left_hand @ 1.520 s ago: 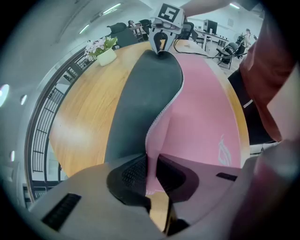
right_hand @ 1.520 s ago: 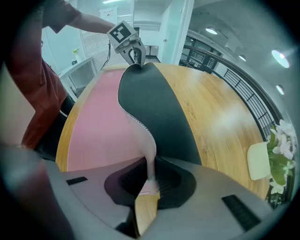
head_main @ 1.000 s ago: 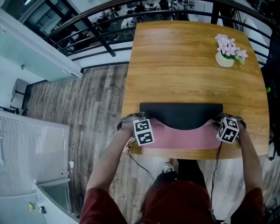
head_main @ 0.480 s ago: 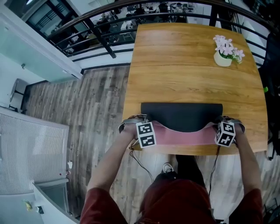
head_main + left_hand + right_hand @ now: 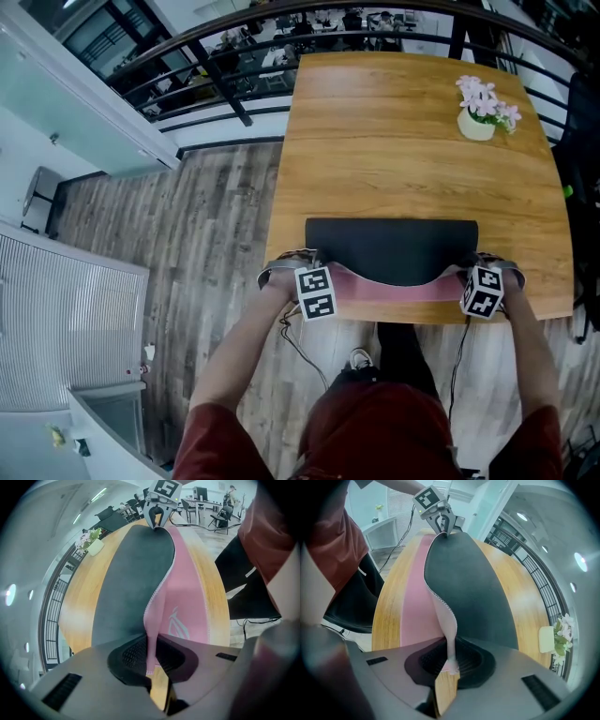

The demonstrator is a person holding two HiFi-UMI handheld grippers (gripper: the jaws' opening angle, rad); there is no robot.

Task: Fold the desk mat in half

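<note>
Mat (image 5: 392,248) is lying at the near end of the table (image 5: 375,141), partly doubled over. A dark flap is laid over the pink face, and a pink strip is left uncovered along the near table edge.

Left gripper (image 5: 151,663): jaws are nearly closed, and a thin corner of the mat's edge is pinched between the pads. The edge is seen rising from the table into the jaws, pink side toward the person, dark side away.

Right gripper (image 5: 452,661): same state. The jaws are narrow and clamped on the opposite corner of the same edge (stitched border visible just above the pads).

In the head view both grippers are held steeply downward at the two ends of the flap's near edge, each in one of the person's hands. The edge between them is sagging in the middle and raised at the corners. The far side of the dark flap is lying flat and straight across the table.

A flower pot (image 5: 476,127) is standing at the far right of the table, well apart from the mat. Wood-look floor (image 5: 206,244) is seen left of the table.
</note>
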